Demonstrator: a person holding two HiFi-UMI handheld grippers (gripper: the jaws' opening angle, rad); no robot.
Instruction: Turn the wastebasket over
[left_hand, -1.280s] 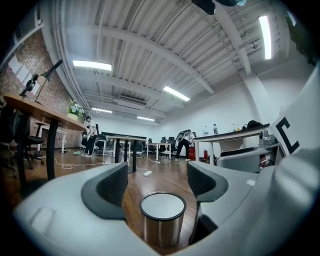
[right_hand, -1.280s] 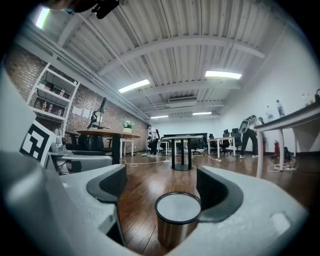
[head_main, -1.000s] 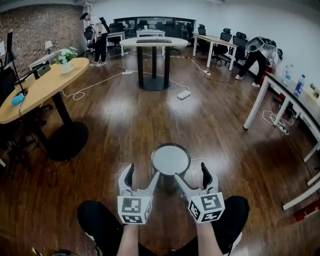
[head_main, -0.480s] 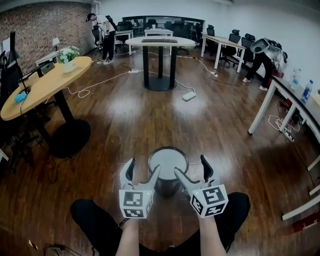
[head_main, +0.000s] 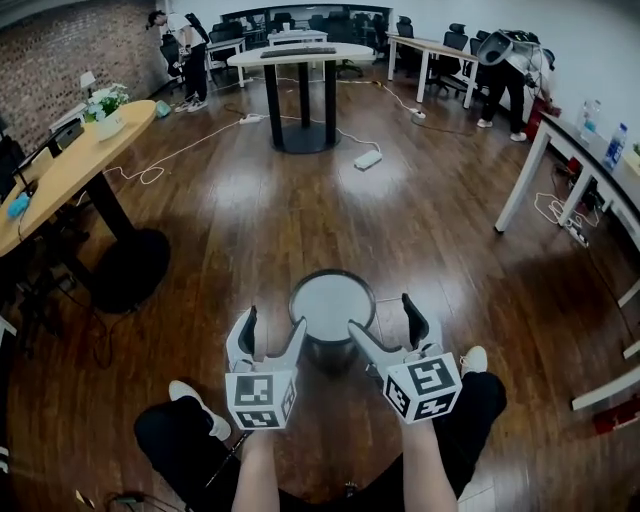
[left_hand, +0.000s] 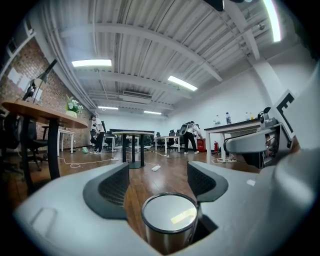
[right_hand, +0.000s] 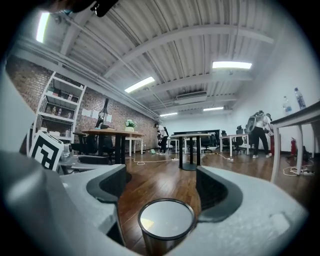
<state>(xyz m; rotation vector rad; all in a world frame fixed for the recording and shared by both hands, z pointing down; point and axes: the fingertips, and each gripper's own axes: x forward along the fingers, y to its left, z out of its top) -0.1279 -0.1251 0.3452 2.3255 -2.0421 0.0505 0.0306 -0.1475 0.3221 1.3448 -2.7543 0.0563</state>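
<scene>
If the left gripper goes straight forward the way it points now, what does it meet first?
Probably the wastebasket. It stands just ahead of the left gripper, low between its open jaws and nearer the right one. Whether they touch is unclear.

My head view looks steeply down onto the wooden floor (head_main: 420, 220). The left gripper view and right gripper view sit low, facing forward; all three share the wastebasket (head_main: 331, 305), seemingly close.
</scene>
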